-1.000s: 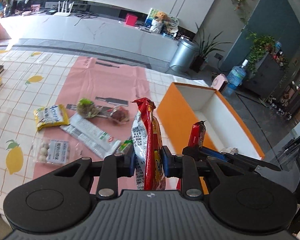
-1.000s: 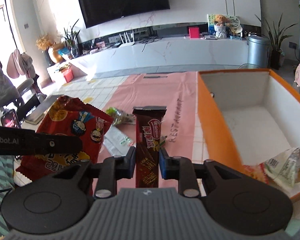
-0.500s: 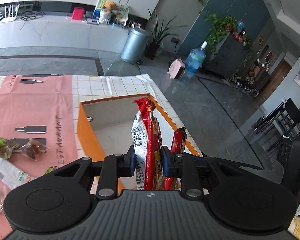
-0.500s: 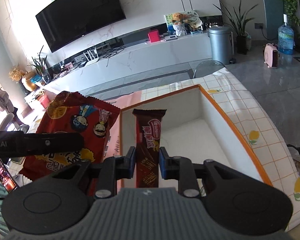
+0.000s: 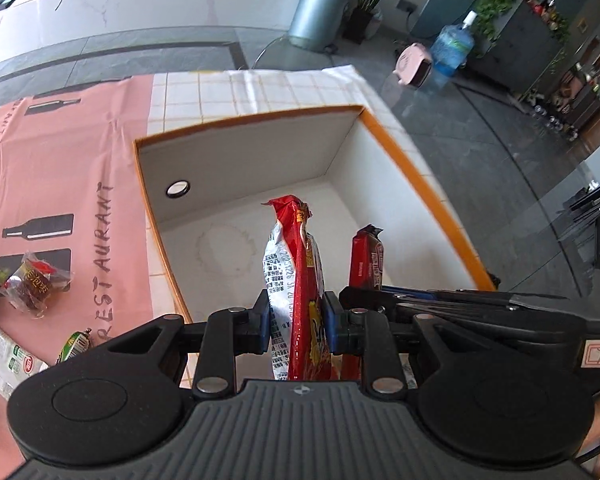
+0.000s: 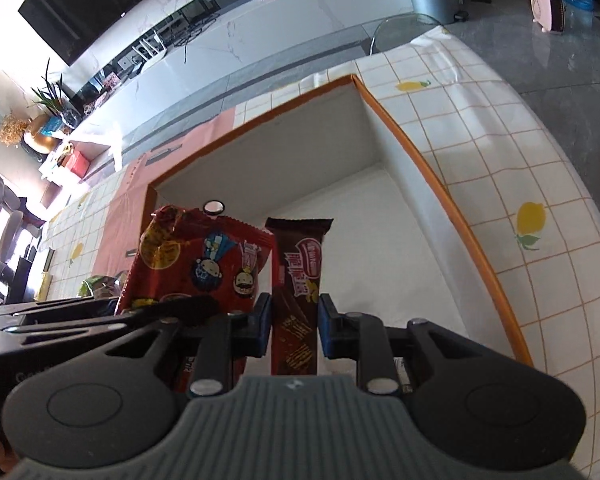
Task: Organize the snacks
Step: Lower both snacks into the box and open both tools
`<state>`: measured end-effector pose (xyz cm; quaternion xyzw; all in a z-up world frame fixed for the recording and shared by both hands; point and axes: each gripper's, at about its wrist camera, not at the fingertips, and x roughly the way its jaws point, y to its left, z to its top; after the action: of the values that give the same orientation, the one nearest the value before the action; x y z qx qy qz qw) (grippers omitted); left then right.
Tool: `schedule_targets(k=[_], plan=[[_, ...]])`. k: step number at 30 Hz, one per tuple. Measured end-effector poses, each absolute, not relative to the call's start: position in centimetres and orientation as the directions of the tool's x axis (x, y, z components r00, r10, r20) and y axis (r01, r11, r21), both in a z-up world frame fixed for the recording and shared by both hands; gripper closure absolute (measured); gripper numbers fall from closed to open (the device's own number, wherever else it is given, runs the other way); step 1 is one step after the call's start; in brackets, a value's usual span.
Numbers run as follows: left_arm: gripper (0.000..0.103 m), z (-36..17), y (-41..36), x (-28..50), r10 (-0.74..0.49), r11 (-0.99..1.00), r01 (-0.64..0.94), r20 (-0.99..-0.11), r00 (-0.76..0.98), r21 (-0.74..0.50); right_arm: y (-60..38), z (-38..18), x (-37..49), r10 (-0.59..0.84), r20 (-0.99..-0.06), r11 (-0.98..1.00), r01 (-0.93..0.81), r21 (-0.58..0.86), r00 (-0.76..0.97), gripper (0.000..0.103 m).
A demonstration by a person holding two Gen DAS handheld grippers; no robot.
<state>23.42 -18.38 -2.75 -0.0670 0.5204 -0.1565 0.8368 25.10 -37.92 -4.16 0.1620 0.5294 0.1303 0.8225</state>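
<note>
Above the orange box, a red snack bag is clamped in the left gripper and a chocolate bar in the right gripper, so a collision or a catch on the near rim is risked if both are released together.

Both grippers have swung across from the pink mat, and now red snack bag and chocolate bar hang over the orange box.

the box sits on the bench, the mat at its 9 o'clock. loose snacks lie on the mat at 8 o'clock. both held packets hang over the box.
</note>
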Motion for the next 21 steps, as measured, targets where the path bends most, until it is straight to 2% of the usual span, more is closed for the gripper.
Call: schedule_targets(k=[9,12,17,21], plan=[[0.074,-3.2,-19.6,24.4,-0.216,0.972,0.167,-0.899,0.381,-0.162,-37.3,-7.5,28.3,0.38,-0.882,0.916,0.016,0.4,0.278,0.082],[0.074,-3.1,-19.3,24.5,-0.222,0.972,0.162,-0.901,0.373,-0.172,-37.1,-8.0,28.9,0.372,-0.89,0.919,0.029,0.392,0.263,0.082],[0.062,-2.4,-18.3,24.4,-0.227,0.972,0.147,-0.893,0.388,-0.183,-36.5,-8.3,29.3,0.36,-0.896,0.924,0.031,0.381,0.26,0.082],[0.06,-1.1,-17.3,23.9,-0.268,0.962,0.154,-0.87,0.413,-0.224,-35.5,-8.5,29.5,0.35,-0.903,0.93,0.023,0.367,0.249,0.082]])
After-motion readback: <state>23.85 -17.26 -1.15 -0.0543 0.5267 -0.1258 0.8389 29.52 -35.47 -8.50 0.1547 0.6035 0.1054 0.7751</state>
